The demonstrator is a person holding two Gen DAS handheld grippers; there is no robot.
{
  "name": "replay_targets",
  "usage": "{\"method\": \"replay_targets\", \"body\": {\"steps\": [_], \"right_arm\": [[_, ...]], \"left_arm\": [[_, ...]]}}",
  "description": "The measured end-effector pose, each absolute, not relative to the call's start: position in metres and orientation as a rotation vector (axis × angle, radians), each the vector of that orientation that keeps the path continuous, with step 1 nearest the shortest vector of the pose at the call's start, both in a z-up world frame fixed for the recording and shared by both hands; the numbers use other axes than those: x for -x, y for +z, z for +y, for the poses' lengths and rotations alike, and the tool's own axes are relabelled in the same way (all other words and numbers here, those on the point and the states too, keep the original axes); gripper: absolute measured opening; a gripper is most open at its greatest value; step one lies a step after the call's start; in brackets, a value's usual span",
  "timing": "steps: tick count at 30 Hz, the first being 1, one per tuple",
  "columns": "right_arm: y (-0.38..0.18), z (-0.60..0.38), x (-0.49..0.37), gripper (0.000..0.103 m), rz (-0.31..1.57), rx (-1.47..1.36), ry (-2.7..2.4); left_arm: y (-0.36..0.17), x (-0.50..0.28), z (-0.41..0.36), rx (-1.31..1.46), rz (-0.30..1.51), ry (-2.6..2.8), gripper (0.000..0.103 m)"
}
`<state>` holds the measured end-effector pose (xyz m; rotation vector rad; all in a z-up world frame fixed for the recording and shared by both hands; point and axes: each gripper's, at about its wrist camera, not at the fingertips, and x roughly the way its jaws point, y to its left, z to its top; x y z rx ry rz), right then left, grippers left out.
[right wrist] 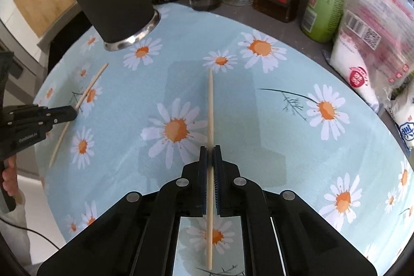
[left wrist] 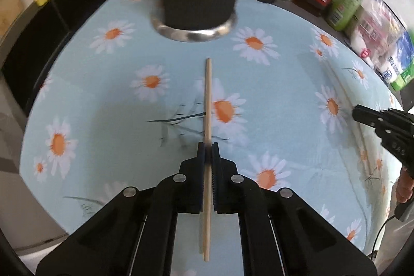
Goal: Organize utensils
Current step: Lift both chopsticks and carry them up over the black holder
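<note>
While each points level over the cloth (left wrist: 116, 100), left gripper (left wrist: 207, 146) and right gripper (right wrist: 210, 150) pinch one chopstick (left wrist: 207, 100) apiece.

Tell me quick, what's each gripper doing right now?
Left gripper: closed on a chopstick.
Right gripper: closed on another chopstick.

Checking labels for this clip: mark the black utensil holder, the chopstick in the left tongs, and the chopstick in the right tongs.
Black utensil holder (right wrist: 111, 1), right wrist view, dark side wall.
Left chopstick (left wrist: 207, 100), left wrist view, shaft ahead of the tongs.
Right chopstick (right wrist: 210, 107), right wrist view, shaft ahead of the tongs.
</note>
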<state>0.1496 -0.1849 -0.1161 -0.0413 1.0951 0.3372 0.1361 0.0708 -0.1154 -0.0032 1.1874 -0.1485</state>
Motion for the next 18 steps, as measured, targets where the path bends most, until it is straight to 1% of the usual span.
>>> {"method": "replay_targets", "body": {"steps": [3, 9, 18], "right_arm": [[-0.105, -0.190, -0.147, 0.005, 1.066, 0.022, 0.348], [-0.078, -0.192, -0.141, 0.005, 0.984, -0.019, 0.386], [-0.036, -0.189, -0.135, 0.005, 0.876, -0.026, 0.416]], "left_arm": [[-0.107, -0.134, 0.082, -0.003, 1.160, -0.115, 0.005], [-0.071, -0.128, 0.110, -0.004, 1.086, -0.052, 0.005], [-0.028, -0.146, 0.132, -0.022, 1.009, 0.015, 0.005]]}}
